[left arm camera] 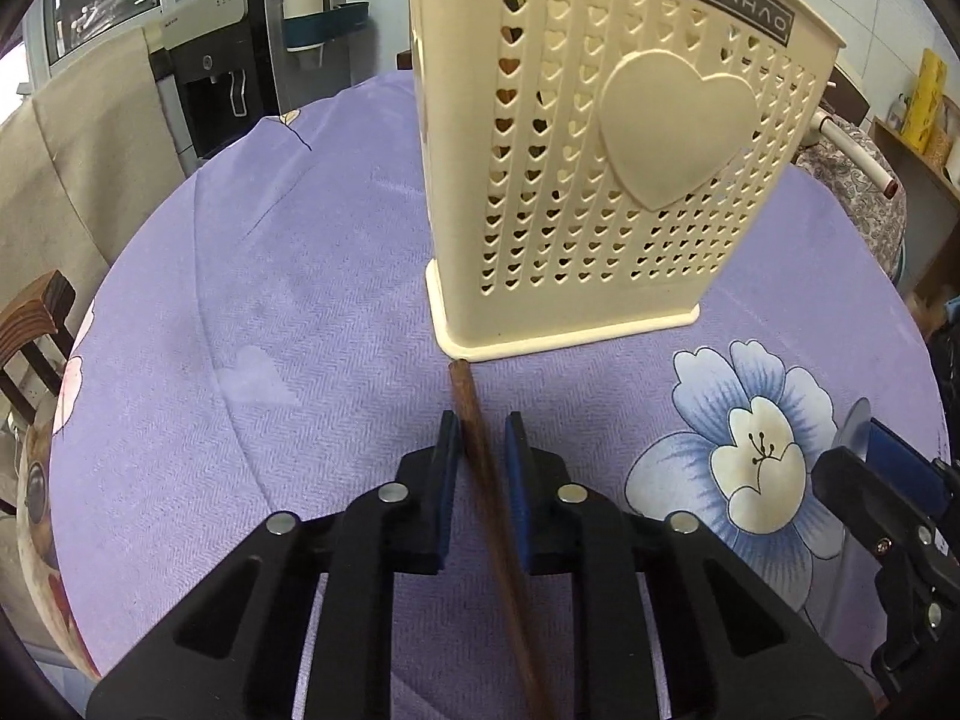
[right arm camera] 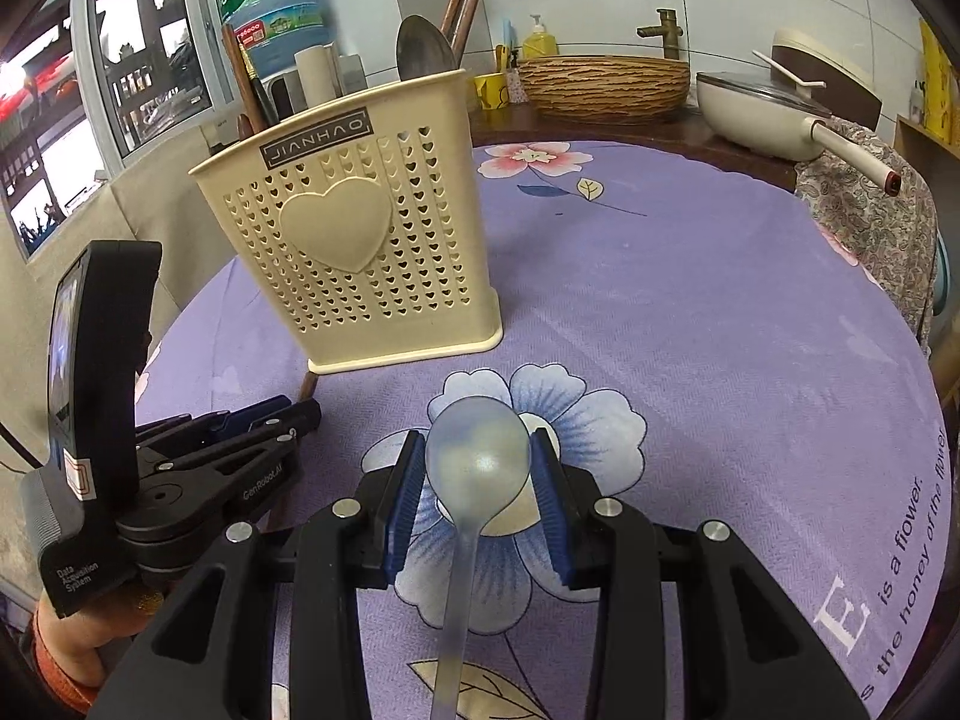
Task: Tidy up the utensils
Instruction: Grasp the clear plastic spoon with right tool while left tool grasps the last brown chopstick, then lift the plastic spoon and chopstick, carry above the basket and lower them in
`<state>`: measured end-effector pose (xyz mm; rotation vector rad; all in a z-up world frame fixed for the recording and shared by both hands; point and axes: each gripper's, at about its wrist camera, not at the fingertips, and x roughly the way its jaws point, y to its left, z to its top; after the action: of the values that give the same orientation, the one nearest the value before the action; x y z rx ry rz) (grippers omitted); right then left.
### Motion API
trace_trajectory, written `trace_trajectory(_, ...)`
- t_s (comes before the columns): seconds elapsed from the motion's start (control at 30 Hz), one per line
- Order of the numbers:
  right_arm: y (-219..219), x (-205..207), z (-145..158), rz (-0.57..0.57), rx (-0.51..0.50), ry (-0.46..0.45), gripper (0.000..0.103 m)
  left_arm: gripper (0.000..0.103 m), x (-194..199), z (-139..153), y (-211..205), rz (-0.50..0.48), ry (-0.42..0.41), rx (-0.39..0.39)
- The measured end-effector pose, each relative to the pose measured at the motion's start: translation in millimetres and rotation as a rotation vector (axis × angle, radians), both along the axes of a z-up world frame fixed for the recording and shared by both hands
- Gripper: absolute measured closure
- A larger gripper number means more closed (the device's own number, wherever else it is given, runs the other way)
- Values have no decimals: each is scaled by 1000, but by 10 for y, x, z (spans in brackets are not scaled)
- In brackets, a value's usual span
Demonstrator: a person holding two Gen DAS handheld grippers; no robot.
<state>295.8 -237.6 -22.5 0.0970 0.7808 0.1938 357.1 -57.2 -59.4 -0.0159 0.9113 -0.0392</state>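
At lower centre, the left claw (left arm camera: 483, 441) sits released around a stiff wooden chopstick (left arm camera: 480, 456) lying on the counter (left arm camera: 270, 312); the right claw (right arm camera: 478, 468) brackets a light, slippery plastic spoon (right arm camera: 477, 456), best gripped at its handle, before the cream holder (right arm camera: 360, 240).

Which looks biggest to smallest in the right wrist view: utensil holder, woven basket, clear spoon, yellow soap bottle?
1. utensil holder
2. clear spoon, though nearness to the camera inflates it
3. woven basket, far back, so probably larger than it looks
4. yellow soap bottle
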Motion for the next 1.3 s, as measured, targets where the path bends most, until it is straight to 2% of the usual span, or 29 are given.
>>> trace_trajectory(0.3,-18,-21,5,-5,3,-19,68,95,99,11,104,13,6,-77)
trace_trajectory(0.43,-11,-74,52,-1,0,-41,68,95,47,98,189,21,-26,-118)
trace_trajectory(0.67,-12,-186,265,21,12,-104,68,96,-260,561,355,-4,-133,-207)
trace_trajectory(0.83,-6,-328,554,46,16,-177,68,96,-602,1035,431,-44,-247,-254)
trace_trajectory(0.97,-3,-435,766,67,14,-227,68,96,-815,1325,475,-77,-309,-278)
trace_trajectory(1.13,15,-517,893,80,0,-257,68,96,-930,1510,522,-101,-349,-301)
trace_trajectory(1.3,35,-495,894,91,10,-243,68,96,-983,1593,515,-108,-360,-308)
